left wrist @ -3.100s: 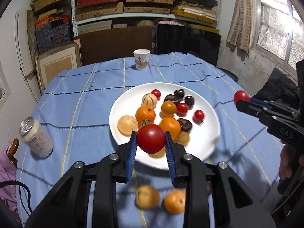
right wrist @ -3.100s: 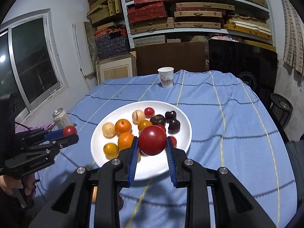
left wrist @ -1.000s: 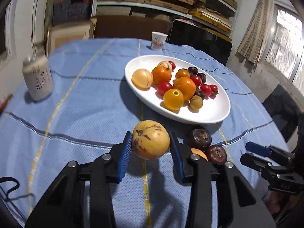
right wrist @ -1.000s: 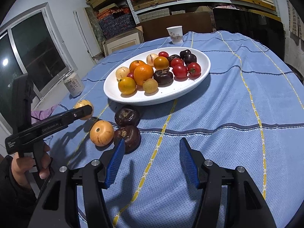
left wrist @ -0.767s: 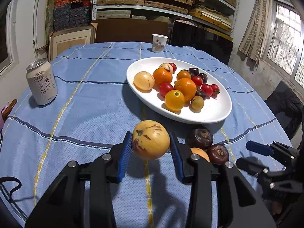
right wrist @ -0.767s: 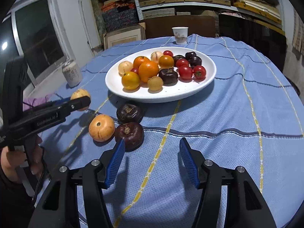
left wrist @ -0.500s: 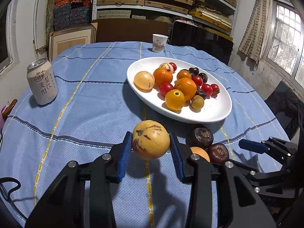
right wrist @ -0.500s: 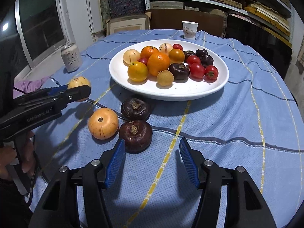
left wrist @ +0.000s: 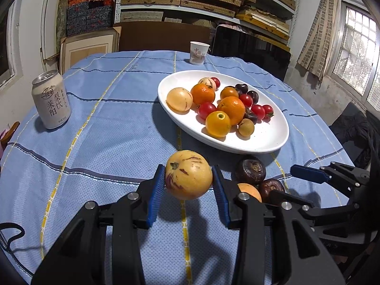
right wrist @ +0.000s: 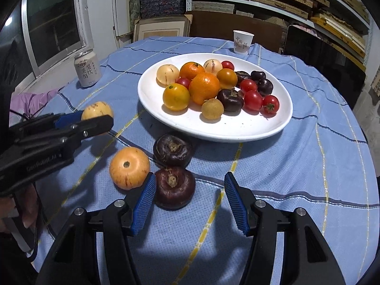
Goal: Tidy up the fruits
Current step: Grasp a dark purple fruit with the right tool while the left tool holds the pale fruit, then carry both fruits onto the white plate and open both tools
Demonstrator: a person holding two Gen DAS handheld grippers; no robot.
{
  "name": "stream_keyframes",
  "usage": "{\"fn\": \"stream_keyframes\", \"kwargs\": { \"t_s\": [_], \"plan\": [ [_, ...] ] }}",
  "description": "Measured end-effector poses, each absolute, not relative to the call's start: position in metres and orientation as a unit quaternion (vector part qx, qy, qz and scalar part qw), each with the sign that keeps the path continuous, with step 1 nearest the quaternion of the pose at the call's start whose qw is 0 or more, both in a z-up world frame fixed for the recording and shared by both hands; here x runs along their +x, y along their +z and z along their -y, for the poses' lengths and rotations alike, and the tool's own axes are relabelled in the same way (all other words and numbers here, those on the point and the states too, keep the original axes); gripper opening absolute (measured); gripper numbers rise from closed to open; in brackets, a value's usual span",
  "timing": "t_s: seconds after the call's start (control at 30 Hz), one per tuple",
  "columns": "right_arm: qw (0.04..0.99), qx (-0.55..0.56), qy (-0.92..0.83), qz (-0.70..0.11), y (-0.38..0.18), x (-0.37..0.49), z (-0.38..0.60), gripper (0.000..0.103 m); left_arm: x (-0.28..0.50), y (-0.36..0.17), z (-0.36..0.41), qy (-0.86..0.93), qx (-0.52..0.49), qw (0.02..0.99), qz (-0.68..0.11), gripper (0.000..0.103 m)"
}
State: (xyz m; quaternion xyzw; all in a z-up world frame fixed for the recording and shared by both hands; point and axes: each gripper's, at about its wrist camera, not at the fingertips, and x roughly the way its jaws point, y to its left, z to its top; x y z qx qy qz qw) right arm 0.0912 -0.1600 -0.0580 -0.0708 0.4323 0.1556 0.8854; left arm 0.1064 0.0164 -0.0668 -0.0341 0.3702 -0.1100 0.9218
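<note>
Left tool point(left wrist: 188, 178): clamped on a yellow fruit point(left wrist: 188, 174) with purple streaks, held above the counter point(left wrist: 106, 118) short of the plate point(left wrist: 273, 140).
Right tool point(right wrist: 190, 200): jaws spread and empty, low over the cloth, with the near dark fruit point(right wrist: 174, 187) just inside its left finger.
Loose fruit: an orange fruit point(right wrist: 129, 167) and a second dark fruit point(right wrist: 172, 150) sit on the counter in front of the plate, all three close together – the dark pair look to be touching.
Plate: already crowded with oranges, tomatoes and dark fruit; bare space shows mainly along its near and right side.
Risk, right side: closing here could nudge the orange fruit or the far dark one and set them rolling, because the three sit so tightly.
Risk, left side: the yellow fruit is round and smooth – a loose grip or a drop onto the heap could send it or its neighbours off the plate.
In the way: the two tools are near each other, so a reach by both at once may clash.
Around: a can point(left wrist: 51, 102) at the left, a paper cup point(left wrist: 199, 52) at the far edge – both well apart from the work.
</note>
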Motion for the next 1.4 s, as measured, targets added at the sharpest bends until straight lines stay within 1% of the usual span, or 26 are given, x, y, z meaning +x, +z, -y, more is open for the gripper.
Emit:
{"fn": "stream_keyframes", "kwargs": {
  "t_s": [0.23, 0.27, 0.33, 0.4, 0.43, 0.63, 1.0, 1.2, 1.4],
  "plan": [
    [0.882, -0.11, 0.153, -0.432, -0.066, 0.091, 0.148, 0.059, 0.108, -0.068, -0.015, -0.113, -0.036, 0.92, -0.374, 0.039],
    [0.878, -0.107, 0.155, -0.441, -0.068, 0.093, 0.148, 0.057, 0.107, -0.068, -0.015, -0.113, -0.035, 0.92, -0.374, 0.039],
    [0.867, -0.112, 0.16, -0.459, -0.076, 0.097, 0.147, 0.049, 0.107, -0.067, -0.015, -0.113, -0.035, 0.92, -0.374, 0.039],
    [0.868, -0.112, 0.165, -0.454, -0.075, 0.097, 0.146, 0.048, 0.108, -0.068, -0.015, -0.113, -0.035, 0.919, -0.375, 0.039],
    [0.869, -0.108, 0.165, -0.453, -0.075, 0.097, 0.146, 0.042, 0.108, -0.068, -0.015, -0.113, -0.036, 0.919, -0.376, 0.039],
    [0.89, -0.083, 0.149, -0.424, -0.061, 0.084, 0.161, 0.041, 0.107, -0.066, -0.016, -0.112, -0.038, 0.921, -0.372, 0.039],
    [0.905, -0.036, 0.133, -0.402, -0.044, 0.066, 0.212, 0.041, 0.094, -0.048, -0.019, -0.112, -0.023, 0.928, -0.355, 0.039],
    [0.921, -0.024, 0.14, -0.363, -0.013, 0.066, 0.229, 0.041, 0.093, -0.019, -0.006, -0.133, -0.006, 0.932, -0.336, 0.039],
    [0.931, -0.037, 0.143, -0.333, 0.022, 0.095, 0.231, 0.042, 0.122, 0.016, 0.015, -0.147, 0.026, 0.936, -0.319, 0.039]
  ]
}}
